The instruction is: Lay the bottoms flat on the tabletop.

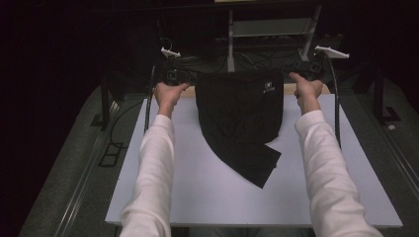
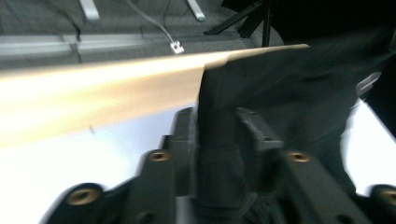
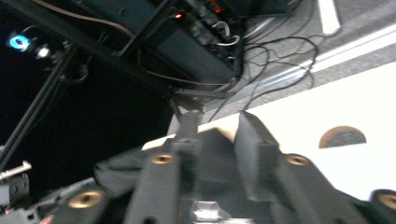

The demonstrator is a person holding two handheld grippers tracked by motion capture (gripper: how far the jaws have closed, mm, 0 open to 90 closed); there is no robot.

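High view: a white surface (image 1: 197,197) stands on grey floor (image 1: 64,187) in a dark room. Left tongs (image 1: 174,76) and right tongs (image 1: 307,69) pinch a black garment (image 1: 239,123), its lower part draping onto the surface.

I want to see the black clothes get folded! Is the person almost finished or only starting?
Looks like an early stage. Done: the left claw and right claw have each pinched a top corner of the black garment. In hand: it is stretched between them at the far edge of the white table, its lower end crumpled on the top. Left: laying it flat and, I guess, all the folding.
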